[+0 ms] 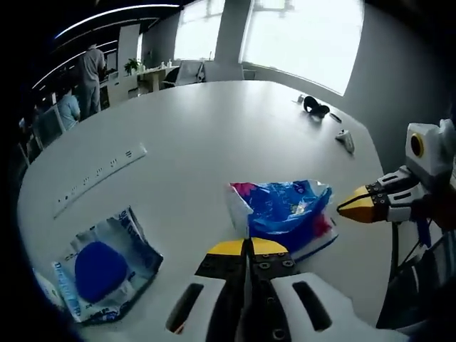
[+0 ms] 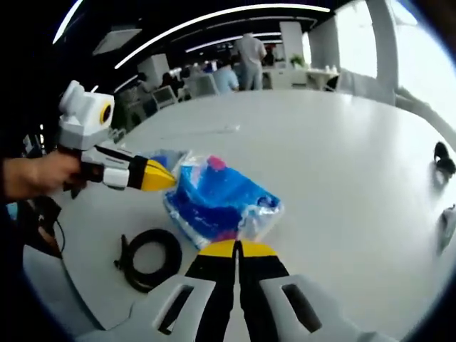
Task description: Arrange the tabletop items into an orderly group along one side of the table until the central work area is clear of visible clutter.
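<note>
A big white table (image 1: 214,135) stands in an office with bright windows (image 1: 299,39). A blue bag (image 1: 288,210) lies near its edge, just ahead of both grippers. The left gripper (image 1: 248,247) and right gripper (image 2: 236,248) have their jaws pressed together, holding nothing. Small dark things (image 1: 315,107) far off are hard to make out.

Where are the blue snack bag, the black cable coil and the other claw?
Blue snack bag (image 2: 221,199), right gripper view, crinkled middle.
Black cable coil (image 2: 151,258), right gripper view, ring's near edge.
Left claw (image 2: 167,176), right gripper view, yellow tips.
</note>
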The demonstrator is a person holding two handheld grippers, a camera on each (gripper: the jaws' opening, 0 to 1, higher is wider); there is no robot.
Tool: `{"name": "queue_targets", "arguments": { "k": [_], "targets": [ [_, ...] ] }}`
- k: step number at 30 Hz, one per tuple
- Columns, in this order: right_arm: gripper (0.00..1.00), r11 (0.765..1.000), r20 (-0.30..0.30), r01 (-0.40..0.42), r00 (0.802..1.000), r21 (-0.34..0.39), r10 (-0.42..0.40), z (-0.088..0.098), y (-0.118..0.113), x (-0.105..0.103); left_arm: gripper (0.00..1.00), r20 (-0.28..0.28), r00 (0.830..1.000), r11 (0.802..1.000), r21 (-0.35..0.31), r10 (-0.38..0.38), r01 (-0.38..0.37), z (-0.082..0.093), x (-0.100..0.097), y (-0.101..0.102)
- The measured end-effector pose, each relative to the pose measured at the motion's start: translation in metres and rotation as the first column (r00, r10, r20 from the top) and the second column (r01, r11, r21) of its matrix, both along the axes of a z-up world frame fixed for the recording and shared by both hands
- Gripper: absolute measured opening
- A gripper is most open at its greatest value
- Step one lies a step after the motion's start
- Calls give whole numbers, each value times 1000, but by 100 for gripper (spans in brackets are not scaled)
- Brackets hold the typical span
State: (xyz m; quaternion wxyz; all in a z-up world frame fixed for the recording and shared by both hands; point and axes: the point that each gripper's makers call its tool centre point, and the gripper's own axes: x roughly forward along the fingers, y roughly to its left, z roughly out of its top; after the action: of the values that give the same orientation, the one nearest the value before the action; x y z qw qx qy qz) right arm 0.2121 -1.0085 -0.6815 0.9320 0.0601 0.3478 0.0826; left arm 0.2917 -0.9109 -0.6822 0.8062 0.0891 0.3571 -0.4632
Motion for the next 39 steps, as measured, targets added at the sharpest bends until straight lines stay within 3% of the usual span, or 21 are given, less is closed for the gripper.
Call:
{"name": "queue_targets", "arguments": {
  "k": [22,39],
  "targets": [
    [0,993,21,-102,994,-54,103,1,1,57,0,13,992,992,-22,128,-128,-2,27,15],
    [0,987,12,-137,990,-81,138,-8,2,84,0,-11,980,980,-25,197,-197,-11,45,22]
  ]
}}
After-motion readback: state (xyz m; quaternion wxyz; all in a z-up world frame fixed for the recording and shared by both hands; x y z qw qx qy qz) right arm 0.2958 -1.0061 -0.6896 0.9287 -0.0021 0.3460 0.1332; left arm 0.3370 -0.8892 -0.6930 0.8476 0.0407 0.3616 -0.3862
